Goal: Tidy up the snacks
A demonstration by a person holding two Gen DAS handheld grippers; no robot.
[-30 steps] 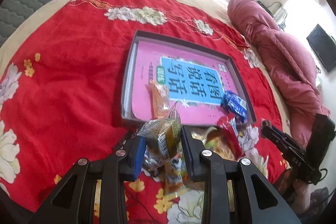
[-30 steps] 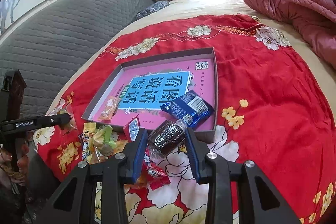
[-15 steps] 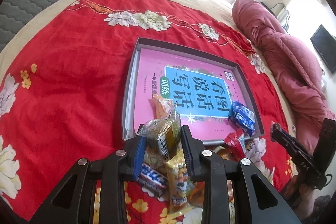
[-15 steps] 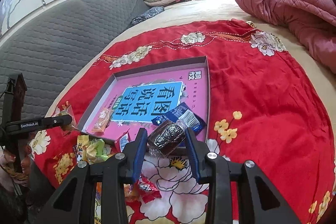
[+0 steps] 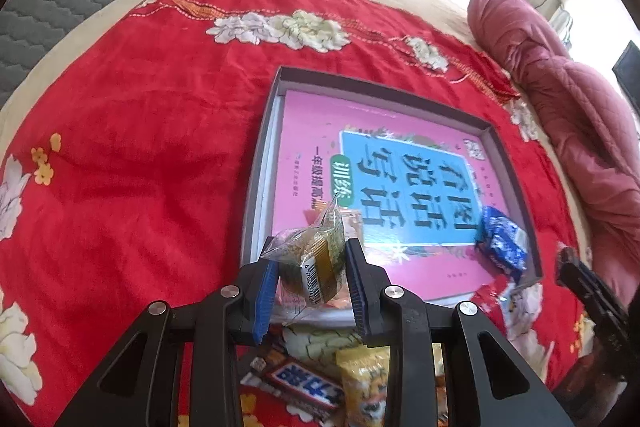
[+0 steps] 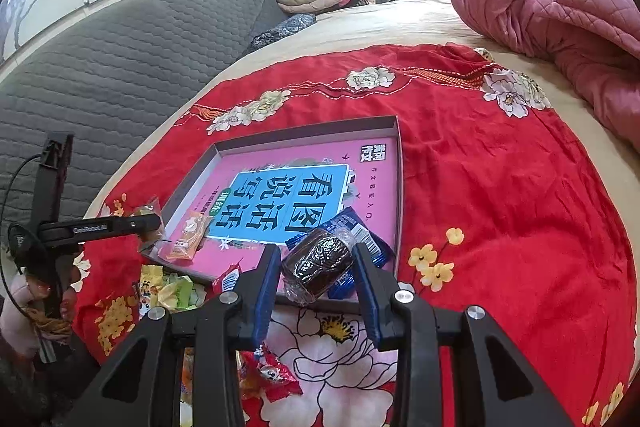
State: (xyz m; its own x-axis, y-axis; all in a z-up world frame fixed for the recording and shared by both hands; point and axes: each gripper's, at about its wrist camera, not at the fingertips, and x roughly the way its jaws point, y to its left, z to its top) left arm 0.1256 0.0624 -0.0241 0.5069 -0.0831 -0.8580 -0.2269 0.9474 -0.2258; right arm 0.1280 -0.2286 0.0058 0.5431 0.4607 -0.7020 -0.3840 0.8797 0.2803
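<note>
Two close wrist views from opposite near corners, sharing the grey tray.

The left gripper hides most of the orange packet.

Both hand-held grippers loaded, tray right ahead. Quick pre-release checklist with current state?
1. Left hand-held gripper shut on the clear-wrapped green-brown snack: ok.
2. Right hand-held gripper shut on the clear-wrapped dark brown cake: ok.
3. Left snack above the shallow grey cardboard tray, at its near edge: ok.
4. Right cake fully past the tray's near rim: cannot tell.
5. Bare pink book cover free for a drop: ok; the blue snack packet and orange sachet lie near the front.
6. Loose snacks left on the red floral blanket, such as the red candy wrapper: not ok.
</note>
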